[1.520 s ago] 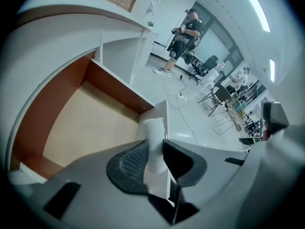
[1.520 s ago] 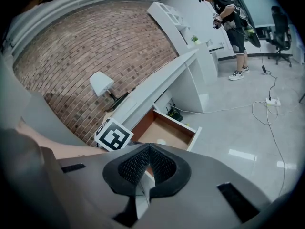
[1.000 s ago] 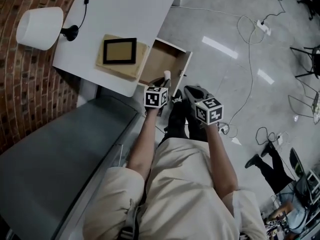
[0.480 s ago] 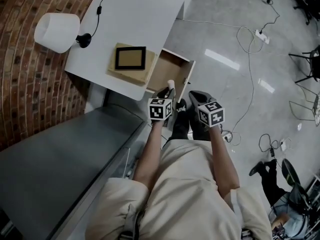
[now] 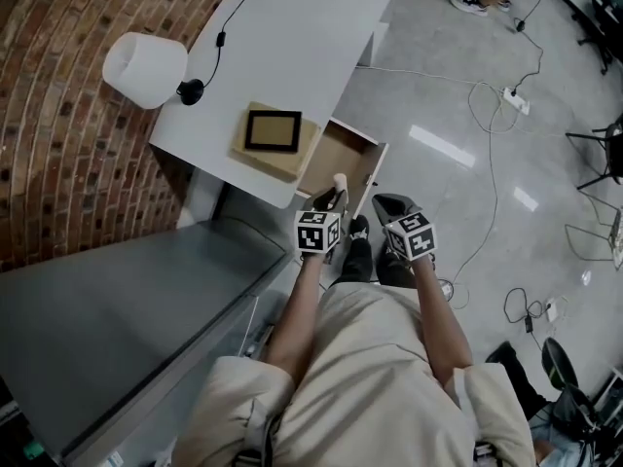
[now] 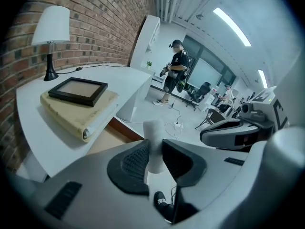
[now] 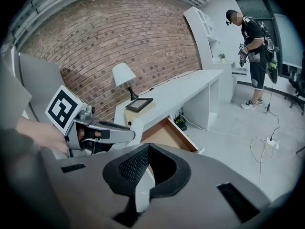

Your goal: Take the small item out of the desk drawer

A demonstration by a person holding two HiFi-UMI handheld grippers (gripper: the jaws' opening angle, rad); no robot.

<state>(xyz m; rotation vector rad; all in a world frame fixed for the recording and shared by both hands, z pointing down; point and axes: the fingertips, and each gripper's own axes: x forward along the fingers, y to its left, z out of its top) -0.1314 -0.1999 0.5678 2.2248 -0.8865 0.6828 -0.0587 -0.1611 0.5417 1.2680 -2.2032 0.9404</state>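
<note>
The left gripper (image 6: 153,145) pinches the small white item (image 6: 153,129) — a short, pale cylinder that stands upright between the two black pads and rises above them. Its jaws have just been closing a little further, with the item between them. In the head view the item hangs over the front part of the open drawer (image 5: 331,154), whose wooden bottom shows bare. The drawer is pulled out from under the long open edge of the white desk (image 5: 292,37), at the desk's near end. Just above it, at the near corner of the desk on that edge, lies a beige binder (image 5: 284,162) with a dark picture frame (image 5: 273,130) flat on top. A white lamp (image 5: 144,66) stands at the opposite edge, beside the brick wall (image 5: 58,115), near the same end of the desk. The right gripper (image 7: 148,147) is beside the left one, apart from the drawer — its pads are pressed together at the tips and nothing is between them. A person (image 6: 174,73) stands on the floor beyond the desk's far end.
</note>
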